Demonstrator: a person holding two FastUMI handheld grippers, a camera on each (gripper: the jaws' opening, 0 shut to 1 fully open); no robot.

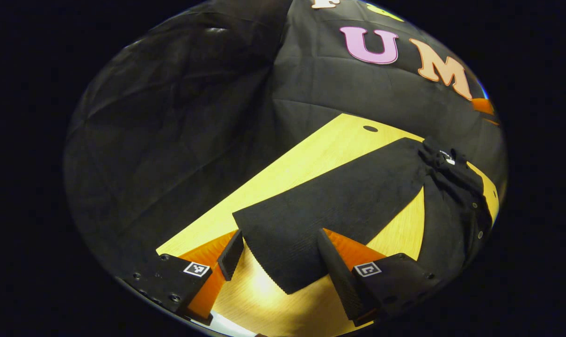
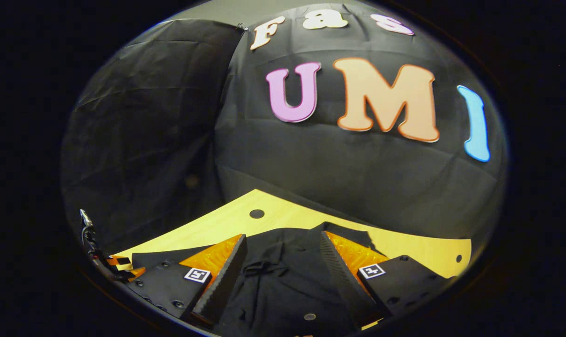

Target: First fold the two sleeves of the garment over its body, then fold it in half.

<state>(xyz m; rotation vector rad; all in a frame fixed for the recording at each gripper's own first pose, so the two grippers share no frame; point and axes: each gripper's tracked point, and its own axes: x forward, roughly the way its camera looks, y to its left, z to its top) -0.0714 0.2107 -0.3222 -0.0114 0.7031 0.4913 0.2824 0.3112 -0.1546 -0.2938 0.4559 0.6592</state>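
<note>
Left gripper view, wooden table (image 1: 311,164), black garment (image 1: 348,206), both grippers wide apart.

Both views were dim, with strong fisheye bending at the edges. The wooden table (image 1: 311,159) was the brightest area, with a glare patch near the bottom of the left gripper view. The black garment (image 1: 348,206) showed little detail. Focus was fairly sharp.

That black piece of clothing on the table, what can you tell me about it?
The black garment lies flat on the pale wooden table. It looks like soft, ribbed fabric. One sleeve stretches out straight toward the left gripper, whose open jaws stand either side of the cuff. The body has small buttons and a bunched collar area, and lies below the right gripper.
</note>
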